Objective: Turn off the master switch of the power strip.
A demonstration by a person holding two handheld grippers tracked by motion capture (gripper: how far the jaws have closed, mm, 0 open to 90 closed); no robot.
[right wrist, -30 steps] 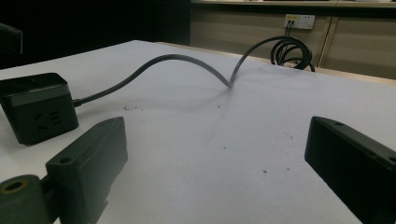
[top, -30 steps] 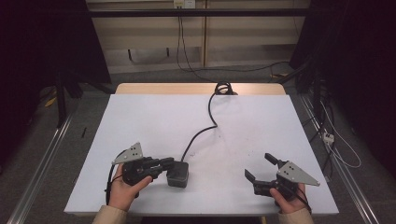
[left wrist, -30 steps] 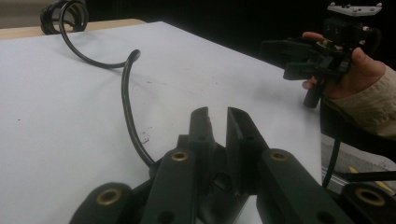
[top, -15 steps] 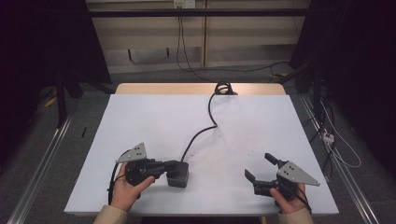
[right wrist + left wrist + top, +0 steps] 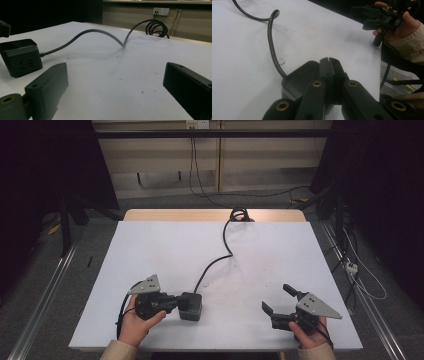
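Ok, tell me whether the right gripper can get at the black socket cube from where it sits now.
Probably yes. The right gripper is open and aimed across bare white table toward the socket cube, nothing lying between. But the shut left gripper sits against the cube's far side, so only the near faces look free.

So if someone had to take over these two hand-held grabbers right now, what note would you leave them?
Left gripper: jaws shut, empty, tips against the black socket cube.
Right gripper: open, empty, resting near the table's right front corner.
Cube sits near the front edge; its cable snakes back to a coil at the far edge.
Done: left gripper brought to the cube. Left: probably gripping or moving it; nothing is held yet.
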